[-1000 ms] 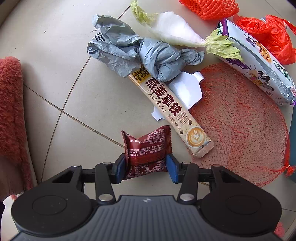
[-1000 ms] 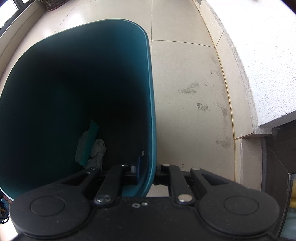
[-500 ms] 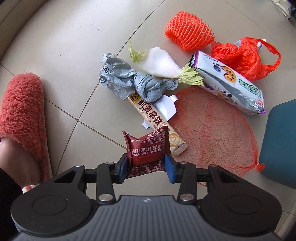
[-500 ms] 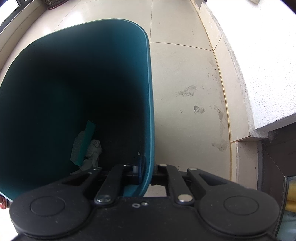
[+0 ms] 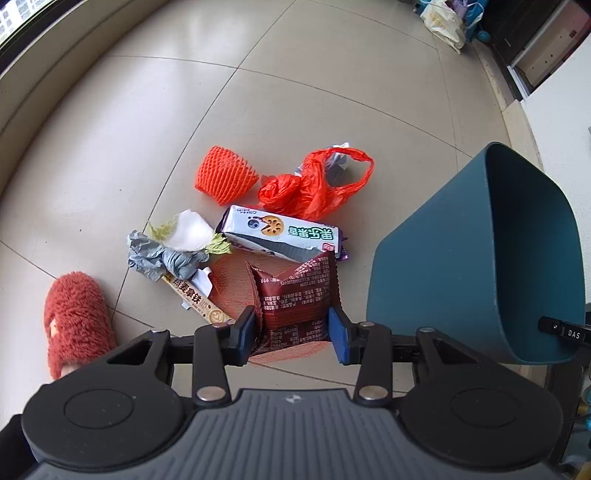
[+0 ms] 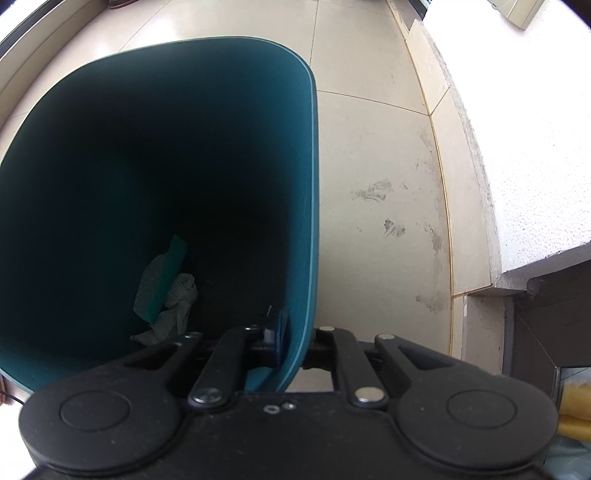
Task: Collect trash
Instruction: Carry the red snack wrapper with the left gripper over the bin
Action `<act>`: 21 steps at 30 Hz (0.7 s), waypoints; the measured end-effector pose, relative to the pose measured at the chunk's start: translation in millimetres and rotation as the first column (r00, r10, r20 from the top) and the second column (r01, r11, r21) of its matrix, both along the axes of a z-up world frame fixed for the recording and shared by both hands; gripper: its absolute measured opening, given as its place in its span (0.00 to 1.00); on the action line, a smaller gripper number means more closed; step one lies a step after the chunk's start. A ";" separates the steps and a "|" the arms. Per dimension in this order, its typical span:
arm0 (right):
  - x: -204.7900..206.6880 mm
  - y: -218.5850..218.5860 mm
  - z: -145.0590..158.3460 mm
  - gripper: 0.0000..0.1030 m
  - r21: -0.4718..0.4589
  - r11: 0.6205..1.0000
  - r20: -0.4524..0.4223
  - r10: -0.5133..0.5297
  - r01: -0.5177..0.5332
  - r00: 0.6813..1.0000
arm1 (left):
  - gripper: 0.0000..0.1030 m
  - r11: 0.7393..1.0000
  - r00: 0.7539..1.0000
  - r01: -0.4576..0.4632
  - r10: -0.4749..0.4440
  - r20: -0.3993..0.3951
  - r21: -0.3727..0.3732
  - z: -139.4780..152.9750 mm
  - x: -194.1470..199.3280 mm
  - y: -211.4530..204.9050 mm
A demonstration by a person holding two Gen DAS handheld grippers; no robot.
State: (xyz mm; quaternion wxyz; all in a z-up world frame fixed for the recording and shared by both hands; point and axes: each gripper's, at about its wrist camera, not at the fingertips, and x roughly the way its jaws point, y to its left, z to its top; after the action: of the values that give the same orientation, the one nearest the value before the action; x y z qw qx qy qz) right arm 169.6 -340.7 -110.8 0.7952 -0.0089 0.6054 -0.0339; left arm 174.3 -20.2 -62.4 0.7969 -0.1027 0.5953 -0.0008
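My left gripper [image 5: 291,328] is shut on a dark red snack wrapper [image 5: 293,295], held high above the floor. Below it lie a red net bag [image 5: 229,280], a long coffee-stick packet [image 5: 192,299], crumpled grey paper [image 5: 159,256], a cabbage piece [image 5: 188,232], a biscuit pack [image 5: 280,236], an orange foam net [image 5: 225,177] and a red plastic bag [image 5: 314,184]. The teal bin [image 5: 461,258] stands to the right. My right gripper [image 6: 291,343] is shut on the teal bin's rim [image 6: 310,221]; tissue and a green scrap [image 6: 166,291] lie inside.
A red fluffy slipper [image 5: 74,321] on a person's foot is at the left. A white wall ledge [image 6: 517,147] and a dark cabinet [image 6: 546,325] lie right of the bin. A bag [image 5: 443,22] sits far back on the tiled floor.
My left gripper rose well above the floor with the red wrapper, so the litter looks smaller and the teal bin came into view on the right. The right gripper stayed on the bin rim.
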 end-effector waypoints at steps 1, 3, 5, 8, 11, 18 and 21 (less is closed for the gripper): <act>0.0 -2.8 -0.1 0.07 0.005 1.000 0.003 -0.006 0.006 1.000 | 0.39 1.000 1.000 0.021 -0.021 0.010 -0.001 5.9 -0.1 -8.0; -1.0 -4.4 1.6 0.07 0.008 1.000 0.010 -0.009 0.009 1.000 | 0.39 0.998 0.997 0.066 -0.066 0.028 -0.010 17.5 4.1 -26.3; -1.2 -5.6 3.2 0.06 0.012 1.000 0.015 -0.012 0.012 1.000 | 0.39 0.994 0.993 0.108 -0.107 0.047 -0.018 29.8 9.0 -43.0; -3.2 -10.2 8.6 0.06 0.034 0.999 0.027 -0.028 0.027 0.999 | 0.39 0.984 0.981 0.176 -0.173 0.084 -0.034 49.6 17.8 -70.4; -4.8 -16.4 14.1 0.05 0.063 0.997 0.041 -0.056 0.053 0.998 | 0.39 0.968 0.961 0.251 -0.247 0.125 -0.020 66.2 29.5 -104.4; -13.6 -22.1 21.7 0.07 0.086 0.995 0.070 -0.048 0.042 0.996 | 0.39 0.927 0.920 0.374 -0.375 0.110 0.030 52.3 57.7 -185.1; -14.3 -23.0 21.9 0.07 0.082 0.996 0.076 -0.032 0.026 0.997 | 0.39 0.914 0.912 0.403 -0.405 0.062 0.046 28.2 68.8 -212.5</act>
State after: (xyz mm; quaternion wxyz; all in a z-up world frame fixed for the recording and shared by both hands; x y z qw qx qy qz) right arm 155.3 -363.7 -88.9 0.8171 0.0332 0.5751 -0.0212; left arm 243.0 -232.6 -34.2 0.8014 0.0356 0.5754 -0.1595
